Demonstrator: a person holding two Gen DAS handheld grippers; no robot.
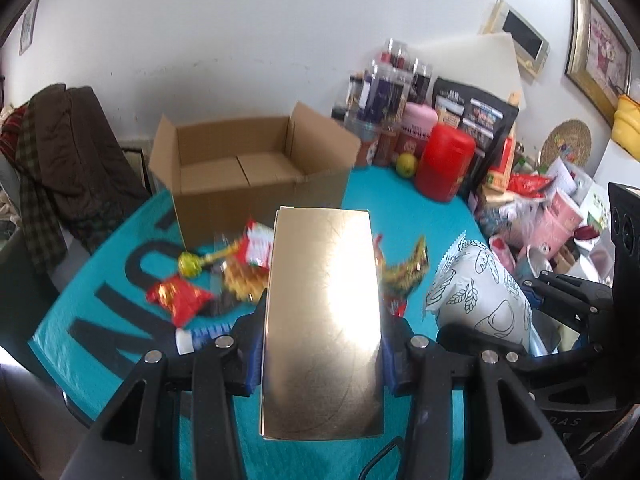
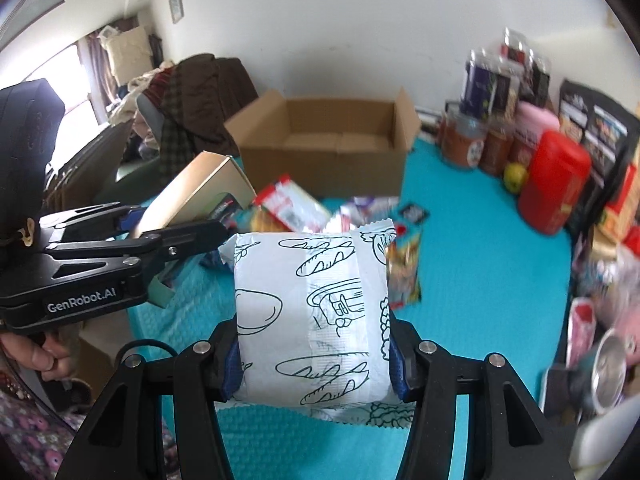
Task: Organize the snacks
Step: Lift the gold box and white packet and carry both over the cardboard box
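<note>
My left gripper jaws clamped on flat gold cardboard box, long axis pointing ahead toward open brown cardboard carton. Right gripper clamped on white bread-print pouch (carton dead ahead, beyond loose snacks on teal bench).

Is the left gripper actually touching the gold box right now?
Touching. The left wrist view shows the left gripper with both pads pressed against the sides of the gold box.
</note>
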